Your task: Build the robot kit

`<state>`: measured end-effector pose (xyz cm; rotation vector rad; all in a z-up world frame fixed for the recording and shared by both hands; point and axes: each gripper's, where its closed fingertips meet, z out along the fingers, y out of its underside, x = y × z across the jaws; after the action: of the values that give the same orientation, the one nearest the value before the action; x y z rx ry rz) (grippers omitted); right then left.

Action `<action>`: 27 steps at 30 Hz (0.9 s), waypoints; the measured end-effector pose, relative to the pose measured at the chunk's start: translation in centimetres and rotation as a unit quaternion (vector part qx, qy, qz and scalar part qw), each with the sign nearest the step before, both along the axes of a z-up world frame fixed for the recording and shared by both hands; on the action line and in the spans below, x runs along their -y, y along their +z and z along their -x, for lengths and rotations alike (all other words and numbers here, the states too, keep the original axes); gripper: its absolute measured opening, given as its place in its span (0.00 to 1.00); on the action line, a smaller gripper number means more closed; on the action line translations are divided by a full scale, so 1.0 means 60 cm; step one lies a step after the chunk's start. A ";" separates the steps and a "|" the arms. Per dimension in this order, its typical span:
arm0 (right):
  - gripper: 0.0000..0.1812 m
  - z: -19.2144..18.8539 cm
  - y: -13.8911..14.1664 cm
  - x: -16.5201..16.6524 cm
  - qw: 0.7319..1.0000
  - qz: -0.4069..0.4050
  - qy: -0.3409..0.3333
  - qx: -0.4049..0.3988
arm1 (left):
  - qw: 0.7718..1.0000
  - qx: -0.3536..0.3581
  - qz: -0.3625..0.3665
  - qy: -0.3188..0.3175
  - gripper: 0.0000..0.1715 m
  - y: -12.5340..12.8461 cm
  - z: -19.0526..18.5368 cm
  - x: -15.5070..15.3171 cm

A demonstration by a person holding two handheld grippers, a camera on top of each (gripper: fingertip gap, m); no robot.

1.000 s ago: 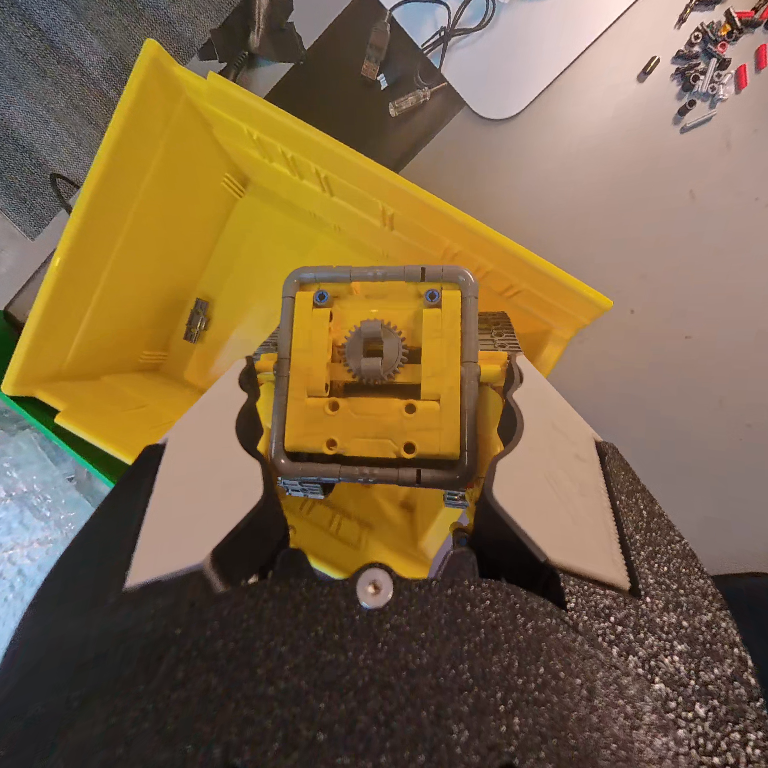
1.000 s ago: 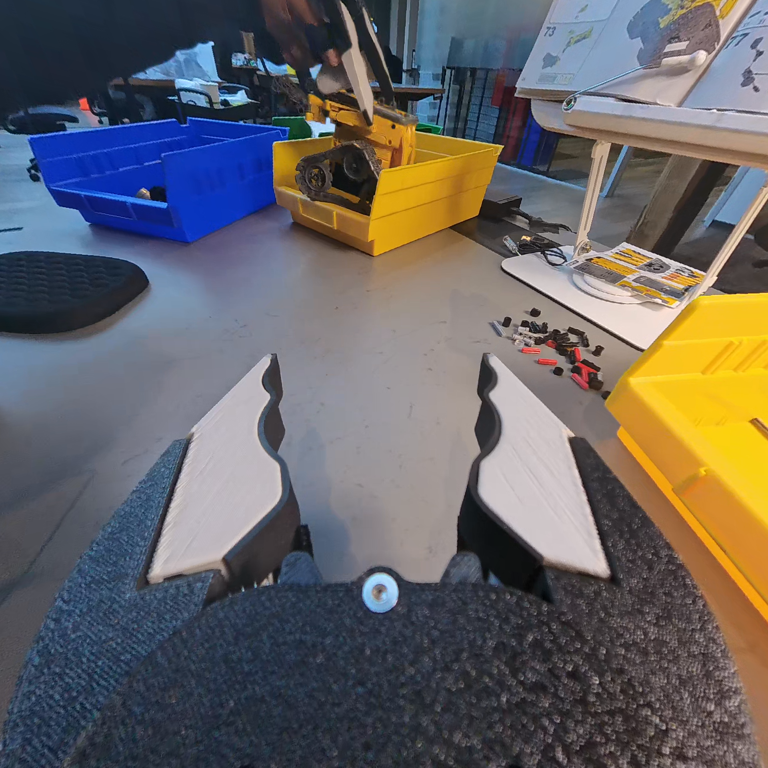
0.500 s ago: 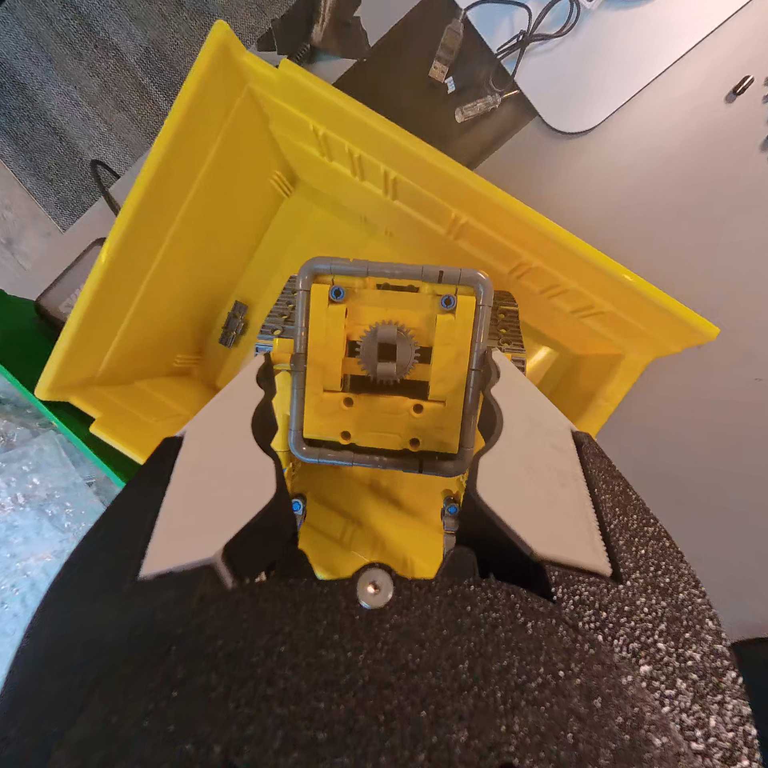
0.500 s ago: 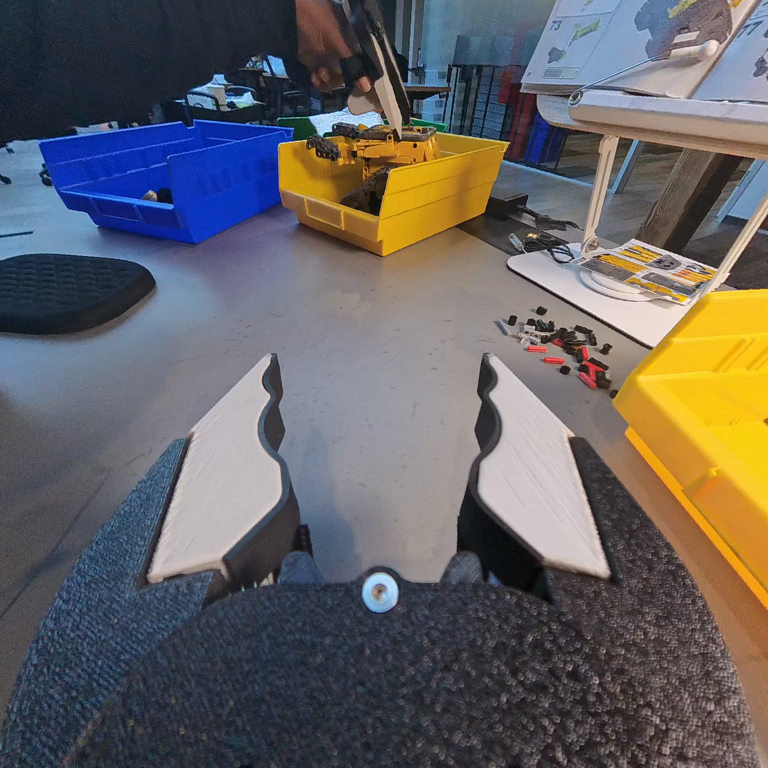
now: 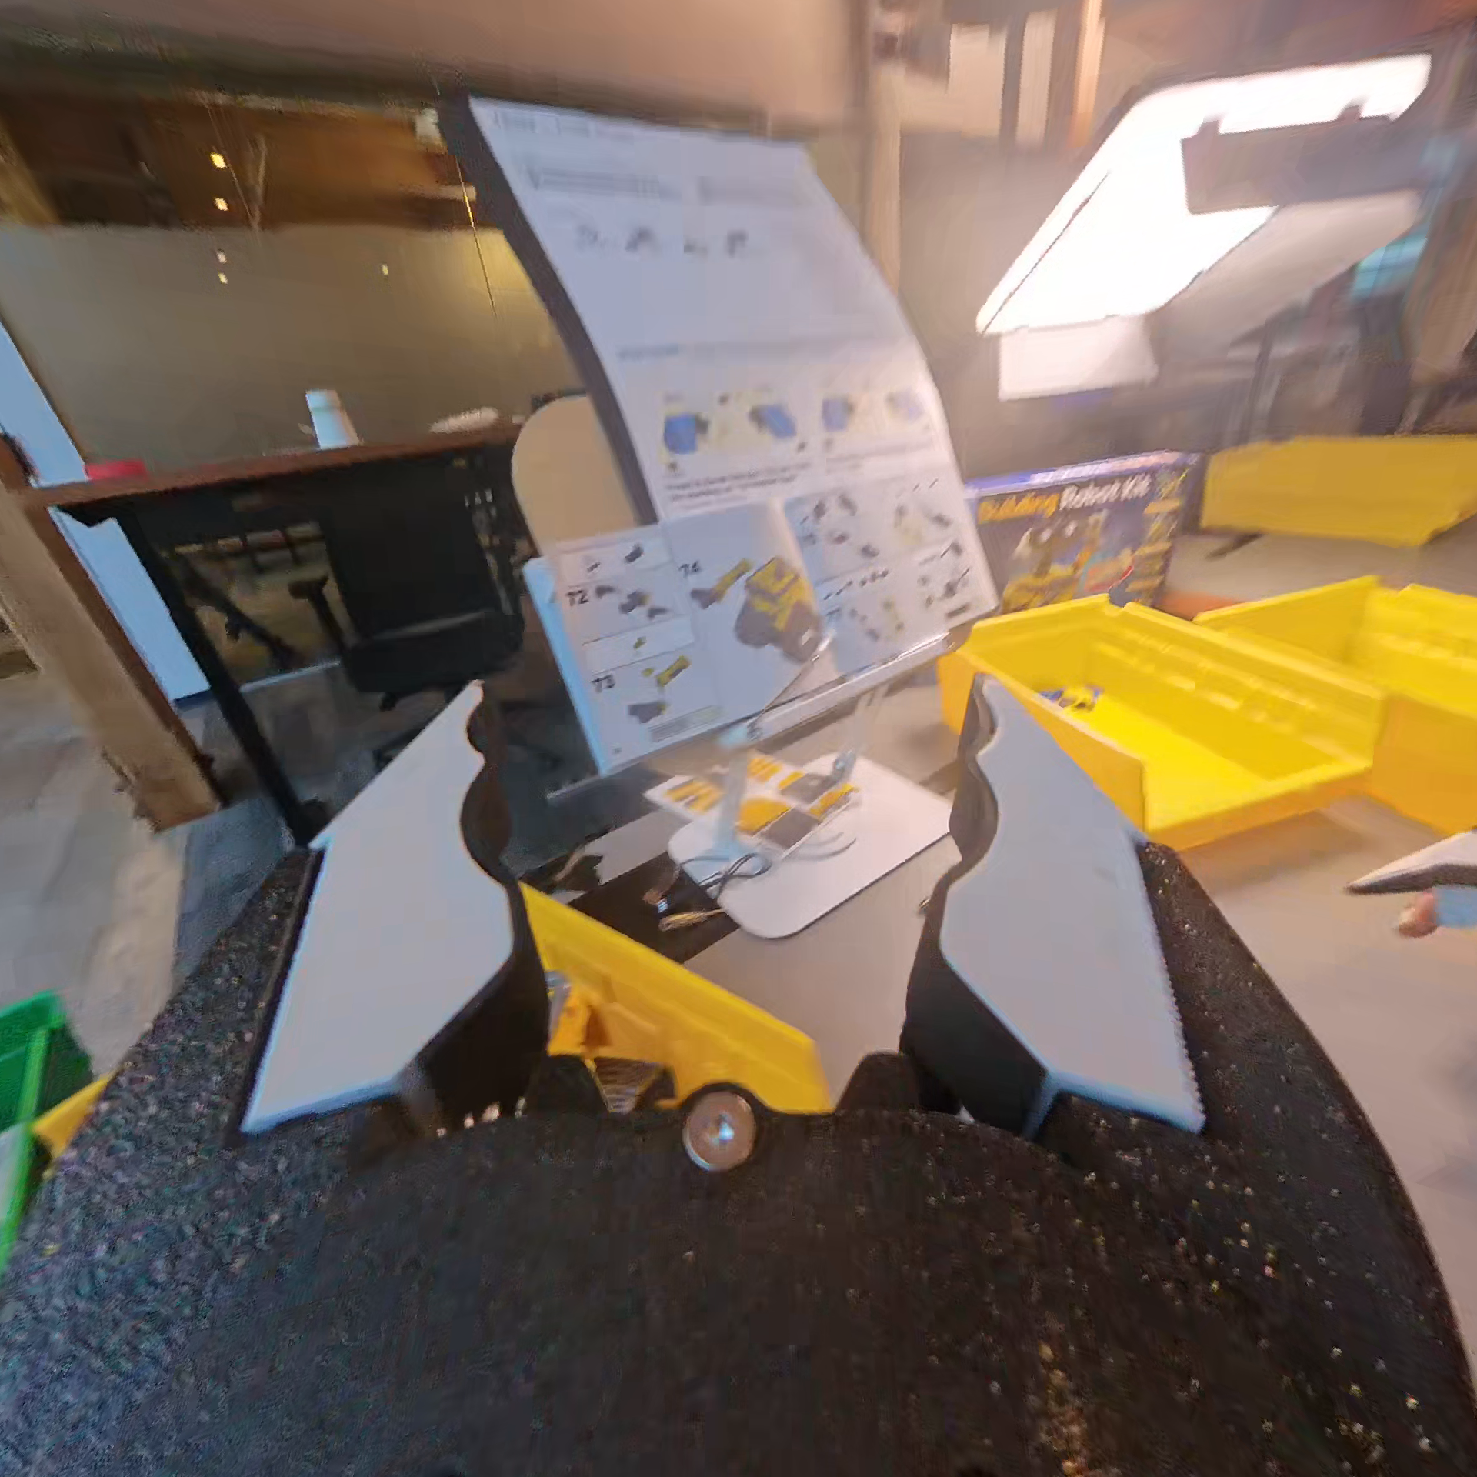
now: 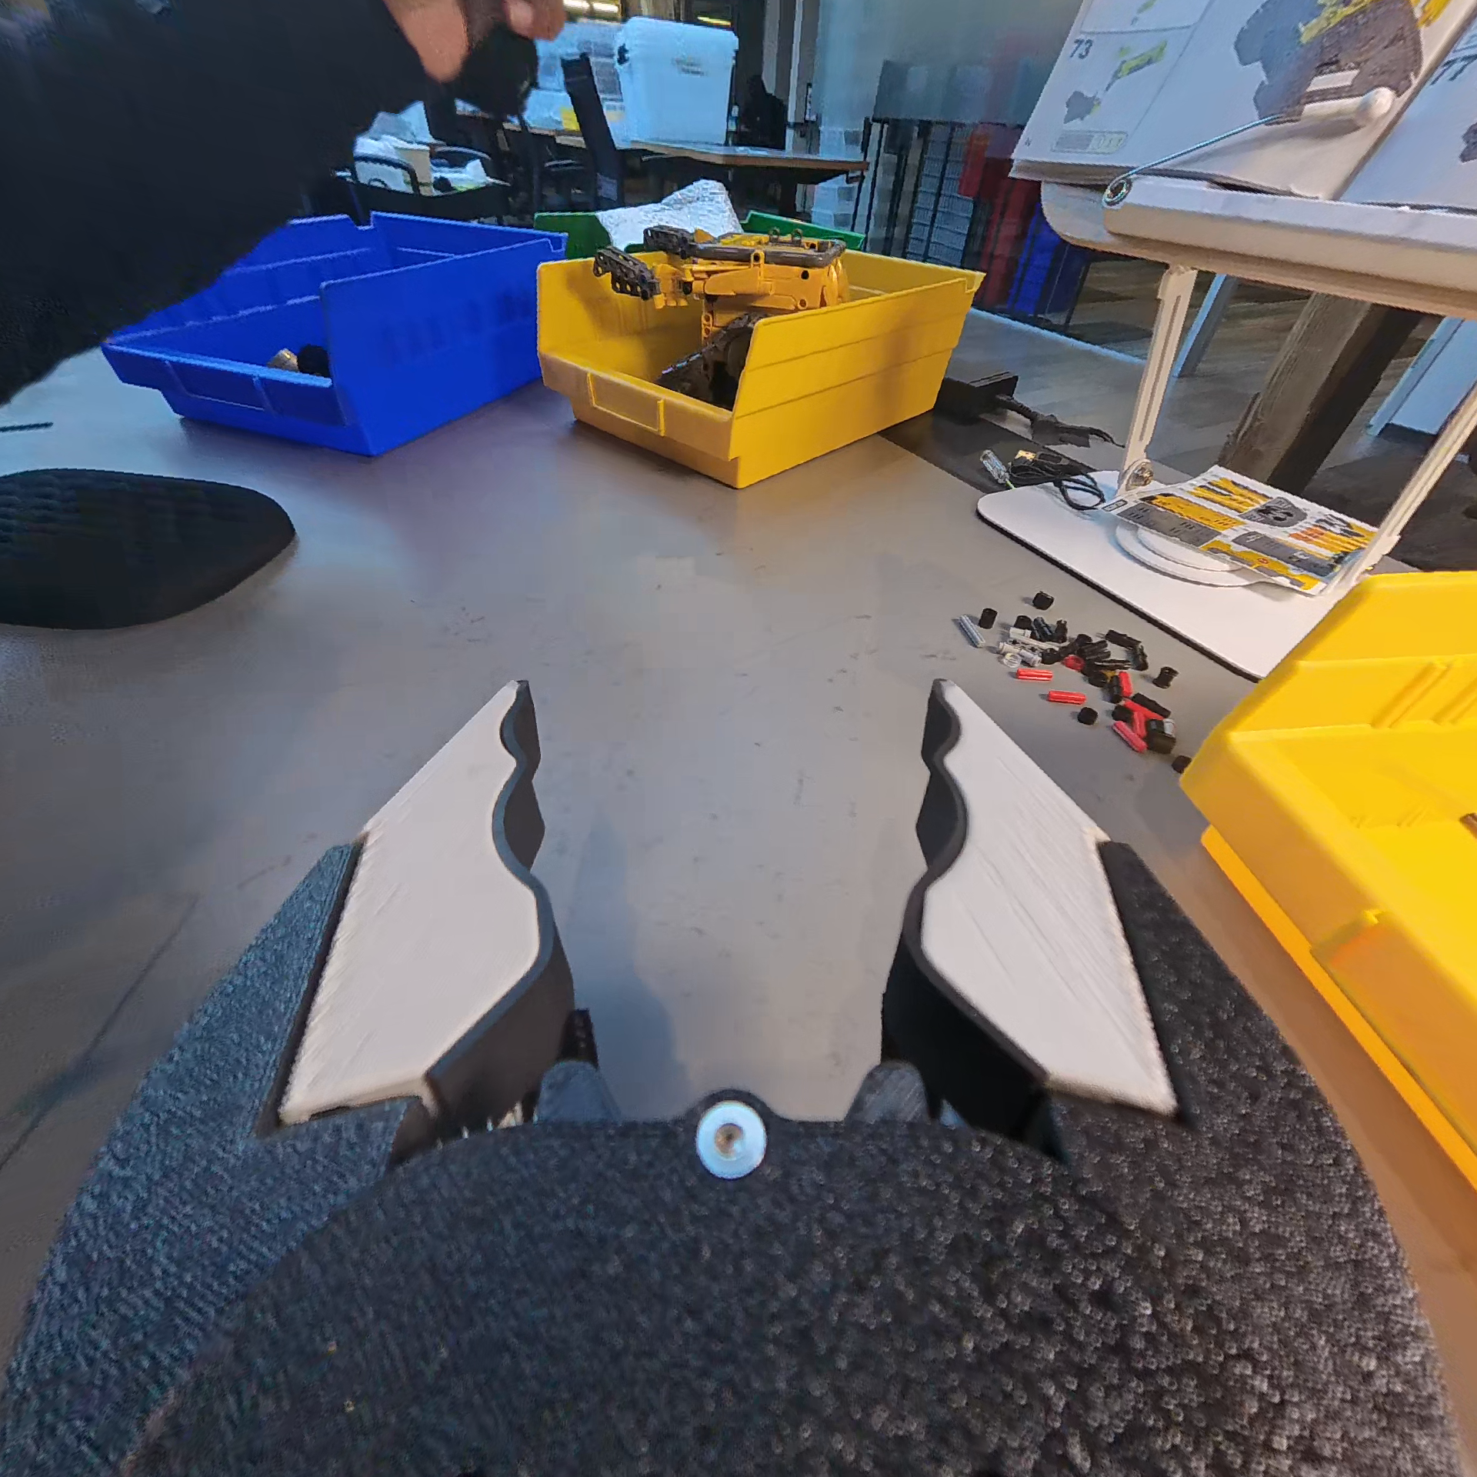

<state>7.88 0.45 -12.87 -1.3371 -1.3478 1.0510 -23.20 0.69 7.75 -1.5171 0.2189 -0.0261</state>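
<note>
We see a wide grey table [image 6: 719, 639], smooth, matte and faintly scuffed, carrying everything else. At its far side two moulded plastic bins sit side by side: a blue bin [image 6: 416, 352] with dividers on the left, and just right of it a yellow bin [image 6: 799, 400] with ribbed walls. Another yellow bin [image 6: 1343, 839] sits near on the right. An instruction booklet [image 5: 759, 400] of glossy, curving pages leans on a white stand at the far right.

A tracked toy model [image 6: 743, 280] of yellow bricks, grey beams and black link treads lies tilted inside the far yellow bin, its top above the rim. Nothing grips it.

The left tongs [image 5: 731, 686] are spread apart and empty, raised above the rim of that bin and facing the booklet; the view is blurred. The right tongs [image 6: 729, 687] are also spread apart and empty, low over bare table, well apart from the model. Both have pale, flat fingers with wavy black inner edges and grainy black foam behind.

A dark dimpled oval pad [image 6: 104, 543] lies at the left. Small black, grey and red pins [image 6: 1095, 671] are scattered beside the near yellow bin.
</note>
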 end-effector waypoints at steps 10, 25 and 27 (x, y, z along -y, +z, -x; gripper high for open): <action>0.46 0.004 0.019 -0.025 0.998 0.004 -0.046 -0.039 | 0.992 0.115 -0.014 -0.054 0.13 -0.223 -0.197 0.045; 0.00 0.163 0.231 -0.216 0.969 -0.100 -0.165 -0.154 | 0.991 0.106 0.027 -0.072 0.06 -0.277 -0.232 0.029; 0.00 0.213 0.274 -0.267 0.967 -0.106 -0.169 -0.157 | 0.991 0.110 0.035 -0.074 0.08 -0.280 -0.232 0.030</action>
<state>-4.88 16.45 3.58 -1.1351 -0.9264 0.8181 -9.31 -1.13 -9.03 -1.5522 0.1545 -0.3198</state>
